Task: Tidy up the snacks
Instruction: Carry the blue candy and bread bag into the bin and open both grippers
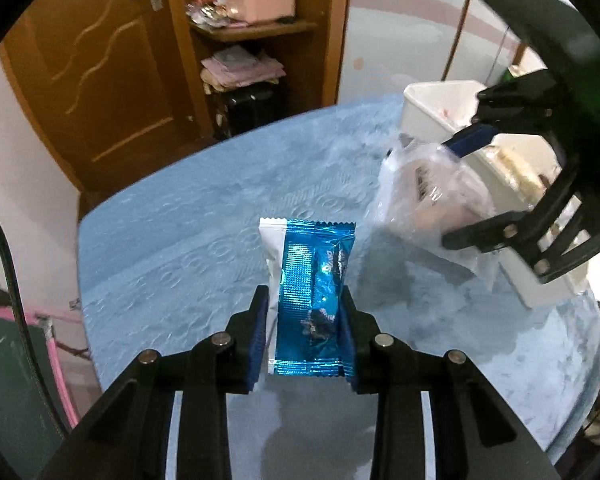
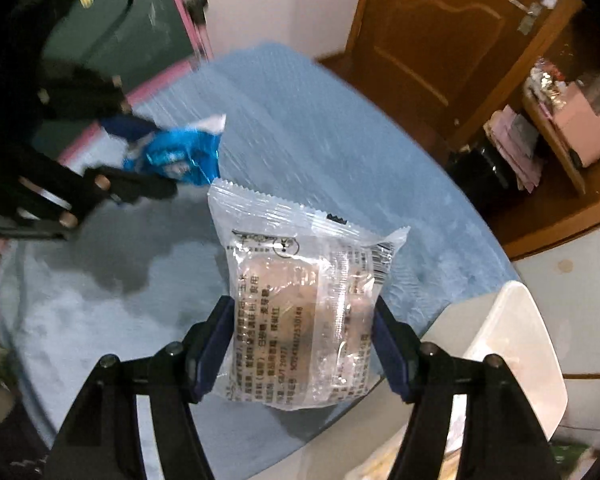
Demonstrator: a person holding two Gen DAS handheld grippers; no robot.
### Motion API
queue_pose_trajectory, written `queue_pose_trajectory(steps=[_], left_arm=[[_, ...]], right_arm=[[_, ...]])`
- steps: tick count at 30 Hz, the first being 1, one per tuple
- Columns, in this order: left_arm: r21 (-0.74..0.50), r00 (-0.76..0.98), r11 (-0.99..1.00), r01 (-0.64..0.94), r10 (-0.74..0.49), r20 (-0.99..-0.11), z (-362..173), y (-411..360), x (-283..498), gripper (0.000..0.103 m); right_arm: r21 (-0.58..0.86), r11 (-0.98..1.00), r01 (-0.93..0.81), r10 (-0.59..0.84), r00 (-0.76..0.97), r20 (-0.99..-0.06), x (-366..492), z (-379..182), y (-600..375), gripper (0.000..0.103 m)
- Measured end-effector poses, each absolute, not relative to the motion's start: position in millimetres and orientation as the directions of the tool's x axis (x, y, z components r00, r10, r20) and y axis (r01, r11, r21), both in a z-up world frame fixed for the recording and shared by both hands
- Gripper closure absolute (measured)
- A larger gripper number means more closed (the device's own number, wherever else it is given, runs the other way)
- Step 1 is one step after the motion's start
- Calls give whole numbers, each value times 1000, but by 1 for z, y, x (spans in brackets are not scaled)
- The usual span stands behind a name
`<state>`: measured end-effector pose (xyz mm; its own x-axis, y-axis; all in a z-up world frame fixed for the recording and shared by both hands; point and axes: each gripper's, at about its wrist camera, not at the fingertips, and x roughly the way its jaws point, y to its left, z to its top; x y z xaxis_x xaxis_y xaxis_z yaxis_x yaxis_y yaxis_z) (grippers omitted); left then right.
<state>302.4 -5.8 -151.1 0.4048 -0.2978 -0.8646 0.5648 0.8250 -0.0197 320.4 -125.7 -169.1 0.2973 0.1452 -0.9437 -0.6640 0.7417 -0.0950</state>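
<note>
Left wrist view first: the left tool (image 1: pixel 304 304) is clamped on a blue foil snack packet (image 1: pixel 314 296) with a white strip down its left side, squeezed between the two blue pads and held up above the bench (image 1: pixel 187 216), which has a light blue patterned cover. Off to the right, the right tool (image 1: pixel 458 196) is closed on a clear plastic snack bag (image 1: pixel 416 196) and holds it in the air just in front of a white bin (image 1: pixel 436 100) that sits on the far right side of the bench. That part is a bit blurry, so what's inside the bin is hard to make out. Behind the bench there's a brown wooden door (image 1: pixel 95 64) and a shelf unit (image 1: pixel 251 28) with a pink box and some folded stuff on it.

Right wrist view: the right tool (image 2: pixel 304 340) grips the clear plastic snack bag (image 2: pixel 300 300) by its sides; you can see a brownish pastry inside and black print on the wrapper. The white bin (image 2: pixel 516 340) is down at the lower right, just beside the tool. Upper left, the left tool (image 2: pixel 139 160) pinches the blue foil snack packet (image 2: pixel 175 152), well above the bench (image 2: pixel 320 128). The door (image 2: pixel 440 32) and shelf unit (image 2: pixel 560 120) show up on the right.
</note>
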Motion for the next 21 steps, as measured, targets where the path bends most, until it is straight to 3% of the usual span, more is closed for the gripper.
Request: queue_pose_trajectory(steps=[10, 15, 21], left_arm=[[6, 474, 813, 583, -333, -815, -58, -59, 229, 73], [6, 511, 808, 590, -367, -777, -14, -112, 215, 72], [-4, 538, 823, 568, -375, -755, 6, -176, 233, 72]], right_arm=[[-55, 868, -494, 257, 541, -801, 239, -43, -213, 36], [-94, 933, -348, 170, 657, -735, 207, 1, -265, 36], [-74, 983, -171, 67, 695, -716, 202, 10, -324, 35]])
